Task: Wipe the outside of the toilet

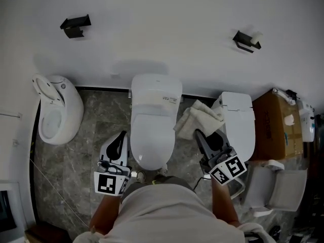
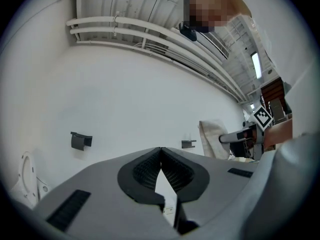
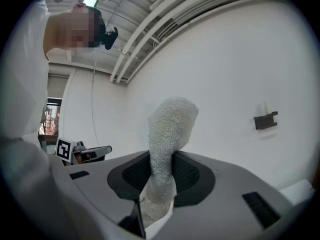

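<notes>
While the person (image 1: 167, 211) stands over the toilet (image 1: 153, 120), a gripper hangs low on each side of the bowl. The toilet is white with its lid down, and its back is against the white wall (image 1: 162, 29). It stands on a grey stone floor (image 1: 96, 120).

The left gripper (image 1: 121, 136) is just beside the bowl's left flank. The left gripper view shows its jaws pressed together at the tips, with nothing between them.

The right gripper (image 1: 198, 134) is to the right of the bowl, and its jaws pinch a pale terry cloth (image 1: 199, 117). In the right gripper view the cloth stands up out of the jaws in a thick, rounded fold. From the head view it bunches in the gap between the toilet and a second toilet (image 1: 239, 120). Its left edge meets the toilet's right side there, but I cannot tell whether the two actually touch.

A urinal (image 1: 55, 108) stands well to the left against the wall. A cardboard box (image 1: 276, 125) sits just right of the second toilet. High on the wall are two dark fittings: a left bracket (image 1: 76, 27) above the urinal side and a right bracket (image 1: 246, 40) above the second toilet.
</notes>
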Action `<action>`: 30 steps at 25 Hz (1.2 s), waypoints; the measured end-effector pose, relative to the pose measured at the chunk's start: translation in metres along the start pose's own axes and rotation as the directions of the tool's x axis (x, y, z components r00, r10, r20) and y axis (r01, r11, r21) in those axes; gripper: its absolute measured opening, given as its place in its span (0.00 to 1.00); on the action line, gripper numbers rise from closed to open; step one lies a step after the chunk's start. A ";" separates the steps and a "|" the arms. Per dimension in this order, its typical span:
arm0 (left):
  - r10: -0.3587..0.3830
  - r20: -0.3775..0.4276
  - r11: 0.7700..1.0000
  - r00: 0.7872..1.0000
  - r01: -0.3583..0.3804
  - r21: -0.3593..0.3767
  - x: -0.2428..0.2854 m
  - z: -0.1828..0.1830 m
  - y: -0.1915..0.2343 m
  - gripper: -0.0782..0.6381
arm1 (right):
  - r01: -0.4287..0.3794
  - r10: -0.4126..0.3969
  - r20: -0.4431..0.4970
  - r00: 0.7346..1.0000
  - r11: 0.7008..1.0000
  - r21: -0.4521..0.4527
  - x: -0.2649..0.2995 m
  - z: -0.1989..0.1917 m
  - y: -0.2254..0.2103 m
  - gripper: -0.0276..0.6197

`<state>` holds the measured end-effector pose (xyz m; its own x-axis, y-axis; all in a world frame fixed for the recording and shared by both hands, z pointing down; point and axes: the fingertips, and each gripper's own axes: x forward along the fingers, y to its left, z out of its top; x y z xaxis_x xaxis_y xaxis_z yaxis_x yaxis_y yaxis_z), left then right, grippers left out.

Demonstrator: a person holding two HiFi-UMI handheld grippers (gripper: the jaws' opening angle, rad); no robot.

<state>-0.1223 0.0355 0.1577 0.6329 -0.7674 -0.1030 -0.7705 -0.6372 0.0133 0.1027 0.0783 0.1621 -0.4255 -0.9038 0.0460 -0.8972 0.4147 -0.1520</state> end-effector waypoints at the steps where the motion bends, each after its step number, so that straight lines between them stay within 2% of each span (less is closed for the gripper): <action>1: 0.016 -0.004 1.000 1.000 -0.016 0.003 0.004 -0.001 0.002 0.13 | -0.012 0.012 -0.002 1.000 1.000 0.009 0.005 -0.001 -0.005 0.23; 7: 0.052 -0.057 0.998 0.997 -0.054 -0.021 0.031 -0.031 0.002 0.13 | -0.063 0.066 -0.057 0.996 0.997 0.050 0.033 -0.022 -0.034 0.23; 11: 0.059 -0.094 0.997 0.994 -0.064 -0.052 0.050 -0.058 0.002 0.13 | -0.079 0.090 -0.119 0.989 0.993 0.092 0.057 -0.056 -0.057 0.23; 14: 0.078 -0.084 0.994 0.993 -0.084 -0.070 0.072 -0.074 0.012 0.13 | -0.111 0.130 -0.134 0.982 0.983 0.143 0.094 -0.087 -0.077 0.23; 19: 0.083 -0.079 0.994 0.993 -0.088 -0.058 0.102 -0.118 0.023 0.13 | -0.187 0.218 -0.146 0.965 0.961 0.202 0.159 -0.144 -0.104 0.23; 25: 0.110 -0.166 0.990 0.980 -0.123 -0.074 0.117 -0.182 0.047 0.13 | -0.250 0.305 -0.186 0.934 0.930 0.268 0.227 -0.211 -0.134 0.23; 30: 0.121 -0.198 0.987 0.973 -0.138 -0.078 0.130 -0.227 0.057 0.13 | -0.309 0.404 -0.205 0.891 0.873 0.376 0.284 -0.265 -0.140 0.23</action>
<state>-0.0670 -0.1167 0.3707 0.5375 -0.8375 0.0980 -0.8425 -0.5284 0.1047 0.0757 -0.2087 0.4584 -0.7663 -0.6160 0.1824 -0.6073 0.6019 -0.5185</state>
